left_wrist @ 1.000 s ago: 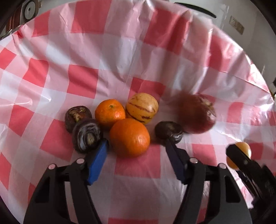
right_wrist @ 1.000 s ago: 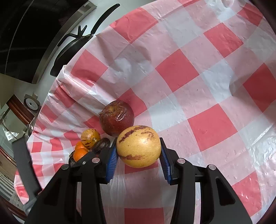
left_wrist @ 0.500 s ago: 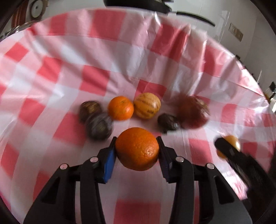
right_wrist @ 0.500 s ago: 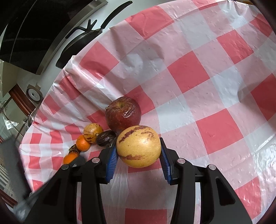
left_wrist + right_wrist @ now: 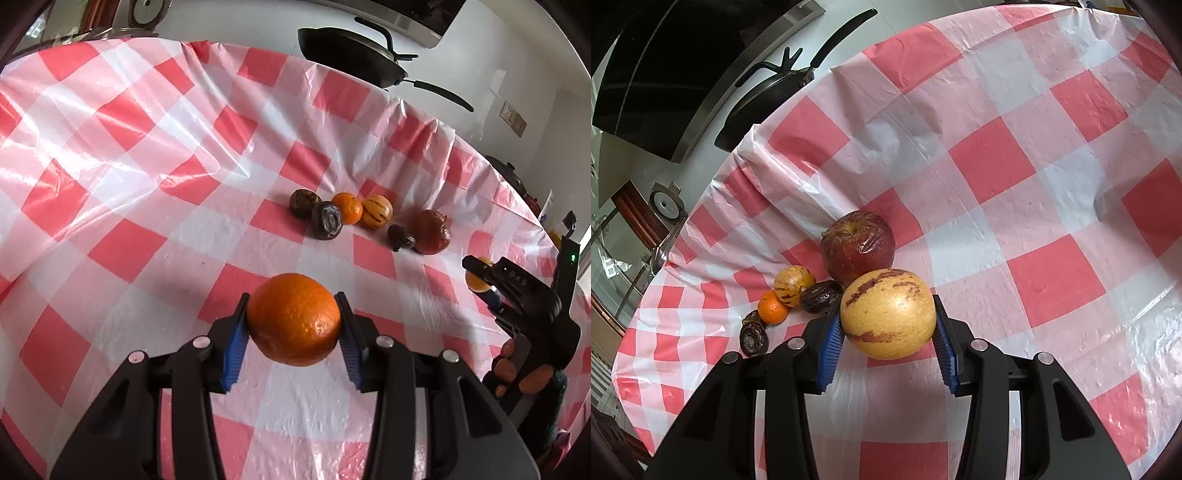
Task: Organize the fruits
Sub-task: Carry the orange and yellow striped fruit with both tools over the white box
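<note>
Lettering on right tongs (image 5: pixel 480 275): raised letters reading roughly "DAS" on the black arm, right edge of the left wrist view; last letter uncertain.
Fruit: no stickers or labels readable.
Checked cloth on tabletop (image 5: pixel 1015 177): plain pattern, no print.
</note>
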Tool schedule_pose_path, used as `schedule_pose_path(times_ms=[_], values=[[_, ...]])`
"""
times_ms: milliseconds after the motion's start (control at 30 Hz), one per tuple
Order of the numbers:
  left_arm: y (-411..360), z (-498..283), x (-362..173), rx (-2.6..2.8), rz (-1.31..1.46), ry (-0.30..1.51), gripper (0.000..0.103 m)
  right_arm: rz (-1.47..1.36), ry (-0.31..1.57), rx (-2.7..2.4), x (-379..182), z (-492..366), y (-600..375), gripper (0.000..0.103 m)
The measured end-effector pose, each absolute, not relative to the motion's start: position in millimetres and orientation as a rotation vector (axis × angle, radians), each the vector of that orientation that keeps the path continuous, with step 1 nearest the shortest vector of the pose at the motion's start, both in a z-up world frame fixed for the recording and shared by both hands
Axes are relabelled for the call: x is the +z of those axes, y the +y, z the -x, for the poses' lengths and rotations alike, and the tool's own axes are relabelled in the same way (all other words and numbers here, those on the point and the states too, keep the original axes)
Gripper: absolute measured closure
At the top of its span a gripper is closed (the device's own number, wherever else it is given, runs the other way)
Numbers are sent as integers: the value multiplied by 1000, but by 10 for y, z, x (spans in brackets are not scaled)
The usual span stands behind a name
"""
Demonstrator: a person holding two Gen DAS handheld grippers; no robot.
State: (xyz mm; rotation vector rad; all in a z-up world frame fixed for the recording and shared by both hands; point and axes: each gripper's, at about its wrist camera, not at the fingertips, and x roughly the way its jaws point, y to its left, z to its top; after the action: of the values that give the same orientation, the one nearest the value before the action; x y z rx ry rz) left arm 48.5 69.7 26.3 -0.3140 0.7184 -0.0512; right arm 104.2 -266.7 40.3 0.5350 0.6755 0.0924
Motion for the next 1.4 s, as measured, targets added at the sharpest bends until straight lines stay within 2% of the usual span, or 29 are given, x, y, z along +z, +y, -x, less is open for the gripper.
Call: schedule_pose_path(times_ms=[367,600,1133,1400], values=[[660,-577,179,-91,338,776,59,-535,687,94,398,-1055,-2666,59],[681,-466,276,-51,305,744,59,-491,665,33,499,-890,-2613,59],[1041,660,326,23,307,728,58,-305,739,268,661,714,-1635,59],[1363,1105,404,74,264,718,58,-214,765,371,690,1163,-1285,59]])
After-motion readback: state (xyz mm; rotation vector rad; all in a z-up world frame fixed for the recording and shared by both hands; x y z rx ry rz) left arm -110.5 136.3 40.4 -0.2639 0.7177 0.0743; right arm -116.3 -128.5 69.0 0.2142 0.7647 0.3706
